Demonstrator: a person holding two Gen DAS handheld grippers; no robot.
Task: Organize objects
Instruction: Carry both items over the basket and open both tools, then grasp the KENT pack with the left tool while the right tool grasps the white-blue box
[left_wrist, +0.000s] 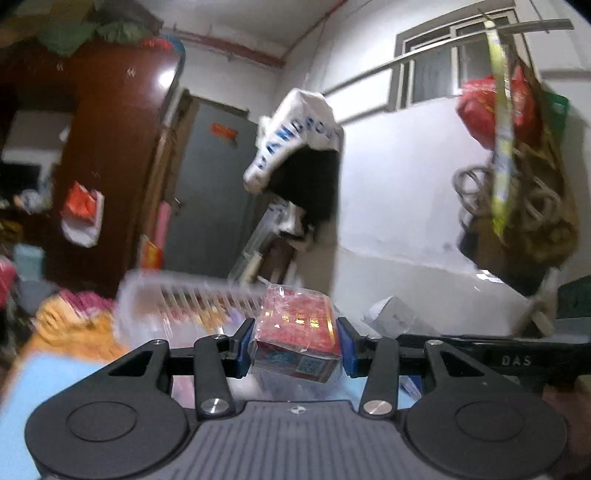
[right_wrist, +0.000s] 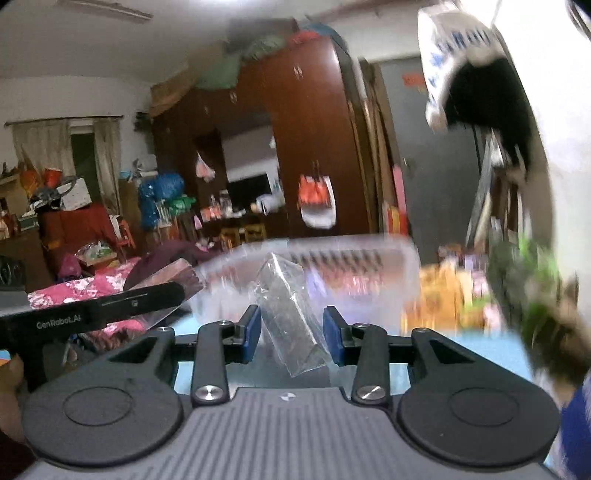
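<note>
- Two grippers are in my views, each with something between its blue pads.
- My left gripper (left_wrist: 295, 341) is clamped on a red box (left_wrist: 298, 334) wrapped in clear film; both pads press its left and right sides. The box sits right between the fingertips, lifted off the surface, its long axis running near to far, the far end tipped slightly up and the near end face with a QR code toward me.
- My right gripper (right_wrist: 291, 334) has a clear plastic packet (right_wrist: 290, 314) between its pads. The packet leans, top far-left, bottom near-right; its lower part touches the right pad, but I cannot tell whether the left pad presses it, so I cannot say if it is gripped.
- Beyond both grippers a clear slotted basket (left_wrist: 188, 301) stands blurred on the blue surface (left_wrist: 48, 384).
- From the right wrist, the left gripper's black body enters at the left.
</note>
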